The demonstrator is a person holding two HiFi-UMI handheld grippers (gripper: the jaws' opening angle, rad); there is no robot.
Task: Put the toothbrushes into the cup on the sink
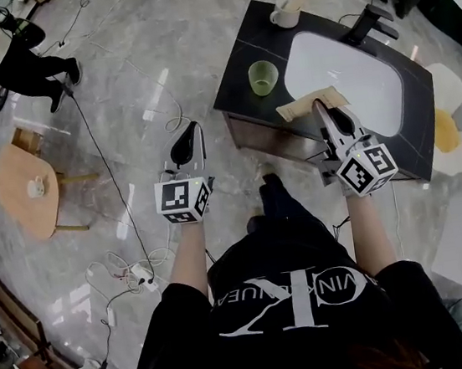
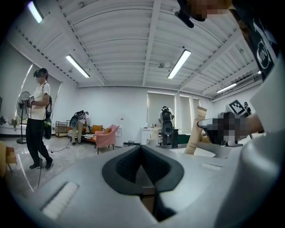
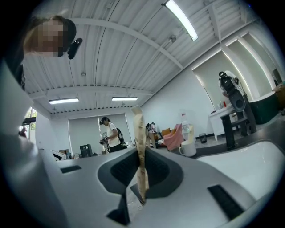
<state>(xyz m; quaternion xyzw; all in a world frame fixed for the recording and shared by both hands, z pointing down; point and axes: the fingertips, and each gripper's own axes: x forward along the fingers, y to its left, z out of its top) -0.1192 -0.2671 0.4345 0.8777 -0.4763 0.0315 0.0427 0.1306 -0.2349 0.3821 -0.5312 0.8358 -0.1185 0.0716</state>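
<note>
Head view — two cups point(image 1: 263, 76) point(image 1: 285, 16), one packet point(image 1: 312, 104)

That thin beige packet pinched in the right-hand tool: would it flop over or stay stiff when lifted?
Probably fairly stiff: the paper packet stands straight above the right gripper without drooping. It looks thin and flat, so it is likely light. Pinched near one end, it might pivot if bumped.

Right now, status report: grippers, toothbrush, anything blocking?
Left gripper shut, empty, off the counter. Right gripper shut on paper-wrapped toothbrush at sink near edge. White mug, green cup on counter; nothing blocking.
</note>
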